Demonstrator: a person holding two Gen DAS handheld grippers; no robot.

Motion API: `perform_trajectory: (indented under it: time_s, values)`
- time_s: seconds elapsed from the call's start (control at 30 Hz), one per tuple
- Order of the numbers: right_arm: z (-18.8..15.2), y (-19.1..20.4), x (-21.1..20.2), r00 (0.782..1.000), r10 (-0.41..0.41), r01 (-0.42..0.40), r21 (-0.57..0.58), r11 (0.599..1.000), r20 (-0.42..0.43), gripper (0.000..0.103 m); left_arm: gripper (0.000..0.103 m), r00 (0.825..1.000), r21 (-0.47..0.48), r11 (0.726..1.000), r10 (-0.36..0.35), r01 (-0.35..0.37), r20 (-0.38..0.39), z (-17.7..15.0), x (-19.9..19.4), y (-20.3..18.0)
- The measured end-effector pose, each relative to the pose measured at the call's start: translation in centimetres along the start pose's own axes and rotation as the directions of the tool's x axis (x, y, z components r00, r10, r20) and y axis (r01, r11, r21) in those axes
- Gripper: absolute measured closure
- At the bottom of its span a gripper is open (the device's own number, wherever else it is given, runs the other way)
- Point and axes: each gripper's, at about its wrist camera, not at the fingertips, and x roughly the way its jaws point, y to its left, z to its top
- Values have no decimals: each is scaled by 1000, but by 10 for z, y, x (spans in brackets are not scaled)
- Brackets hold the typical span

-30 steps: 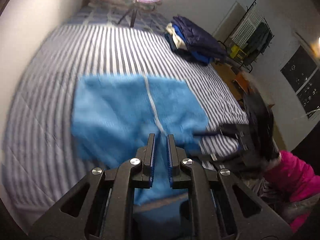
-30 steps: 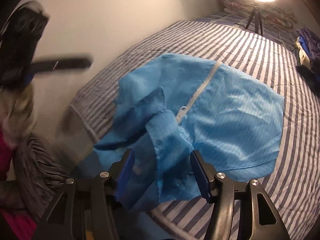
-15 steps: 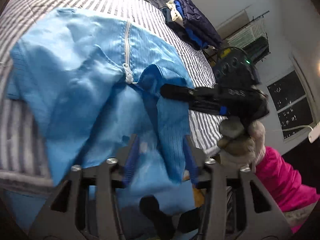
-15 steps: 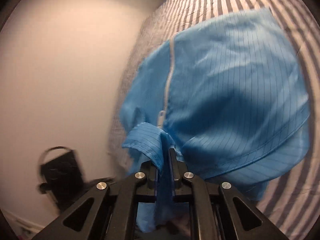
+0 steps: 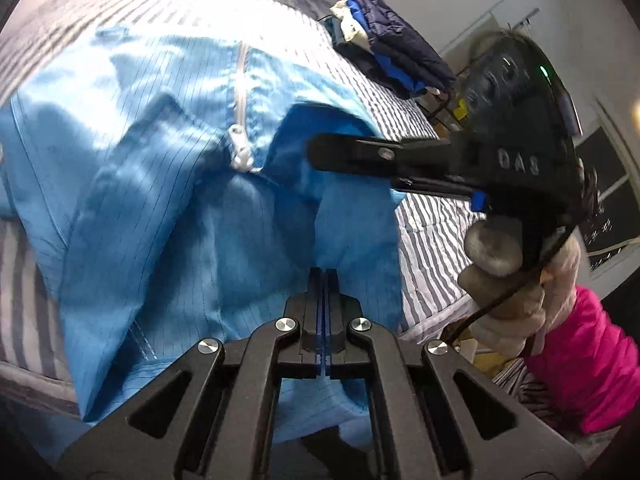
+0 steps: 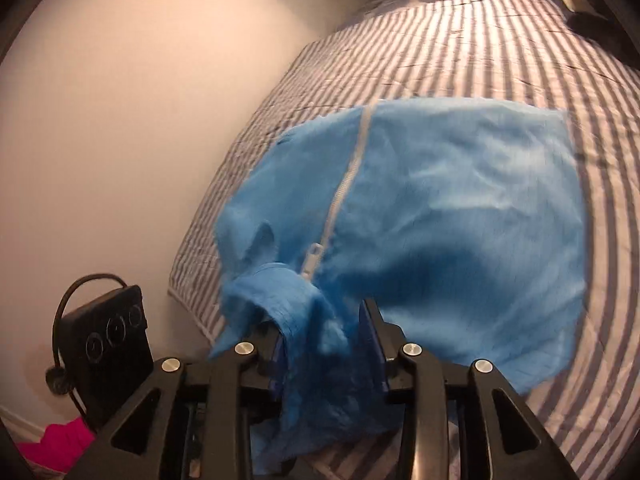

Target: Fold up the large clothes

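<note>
A light blue zip-front garment [image 5: 160, 160] lies spread on the striped bed [image 5: 432, 232], its near end hanging over the edge. My left gripper [image 5: 323, 276] is shut, and a crease of the blue cloth runs into its tips. In the right wrist view the garment [image 6: 440, 208] and its white zipper [image 6: 340, 196] lie ahead. My right gripper [image 6: 322, 316] has its jaws apart and opening, with a bunched fold of the collar end loose between them. From the left wrist view the right gripper [image 5: 320, 152] reaches in from the right over the cloth.
A pile of dark and blue clothes [image 5: 396, 52] sits at the bed's far right. A gloved hand [image 5: 496, 280] and pink sleeve [image 5: 580, 360] hold the right gripper. A bare wall [image 6: 120, 120] borders the bed on the left. Striped cover [image 6: 480, 40] stretches beyond the garment.
My left jaws, open around the cloth half a second ago, have closed on it. My right jaws, then pinched on the fold, have parted. Both grippers sank closer to the garment's near end.
</note>
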Motion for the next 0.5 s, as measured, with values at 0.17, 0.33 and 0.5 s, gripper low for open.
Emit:
perform_trajectory:
  time_s: [0.17,0.33,0.5]
  values:
    - [3,-11,15,985,167,-161,113,980,-39,91,103,999,72,997,38,-38,2,-6,0,-7]
    - [-11,-57,15,939,341,-337,347,875,50,95,103,997,94,995,51,-45,-58,-19,21,-4]
    - [-14,-58,9,948,313,-313,318,895,54,95,99,998,-53,997,-58,57,-28,-6,11,14]
